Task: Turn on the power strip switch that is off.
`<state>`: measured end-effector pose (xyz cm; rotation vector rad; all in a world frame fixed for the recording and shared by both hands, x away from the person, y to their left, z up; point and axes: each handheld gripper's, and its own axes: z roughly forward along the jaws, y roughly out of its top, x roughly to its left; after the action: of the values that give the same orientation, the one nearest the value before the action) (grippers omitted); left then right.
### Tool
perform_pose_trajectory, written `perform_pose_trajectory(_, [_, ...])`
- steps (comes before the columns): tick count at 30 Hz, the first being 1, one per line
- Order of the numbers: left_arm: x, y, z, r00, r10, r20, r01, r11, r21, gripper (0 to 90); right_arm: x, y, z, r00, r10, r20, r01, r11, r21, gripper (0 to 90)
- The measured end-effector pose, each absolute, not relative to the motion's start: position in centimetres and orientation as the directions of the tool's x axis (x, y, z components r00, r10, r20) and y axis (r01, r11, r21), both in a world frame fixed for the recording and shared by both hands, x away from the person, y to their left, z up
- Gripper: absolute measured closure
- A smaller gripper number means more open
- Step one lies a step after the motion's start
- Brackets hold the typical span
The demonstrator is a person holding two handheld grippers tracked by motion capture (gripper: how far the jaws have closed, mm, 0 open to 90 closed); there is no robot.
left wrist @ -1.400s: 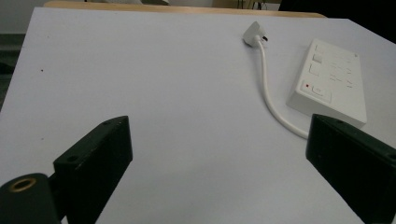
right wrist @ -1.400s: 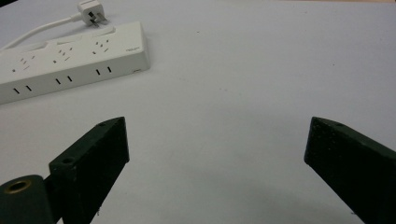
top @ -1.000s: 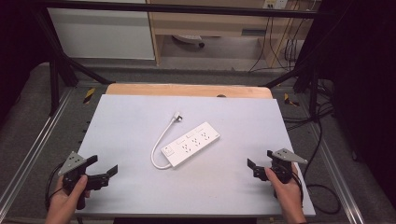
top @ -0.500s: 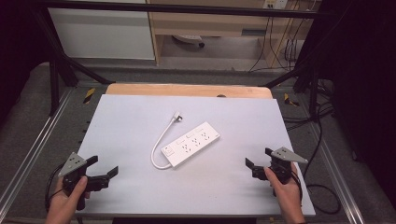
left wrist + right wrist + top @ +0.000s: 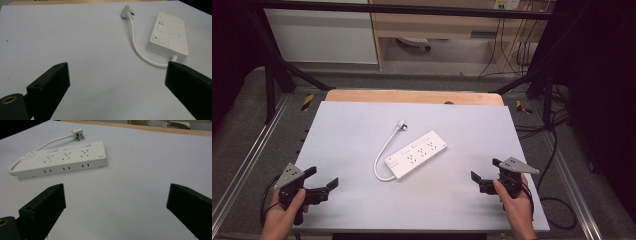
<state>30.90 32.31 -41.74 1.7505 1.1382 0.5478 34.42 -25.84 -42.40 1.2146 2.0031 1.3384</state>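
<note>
That white power strip (image 5: pixel 416 155) looks rigid and light, slick plastic, so I'd pinch across its narrow sides mid-body; the short cord (image 5: pixel 384 155) and plug (image 5: pixel 401 124) will flop. It lies on the surface (image 5: pixel 352 125), ahead of and between the left gripper (image 5: pixel 323 183) and right gripper (image 5: pixel 485 175) fingers, both spread wide, holding nothing.
</note>
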Motion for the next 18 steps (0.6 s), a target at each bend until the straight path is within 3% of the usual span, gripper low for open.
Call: perform_pose_trajectory(18, [30.9,32.0,-41.8,0.492,0.864,-0.108,0.447,-0.144,0.883,6.1,34.1,-24.8,-41.8,-0.553,0.824,0.126,0.392,0.124,0.911,2.7])
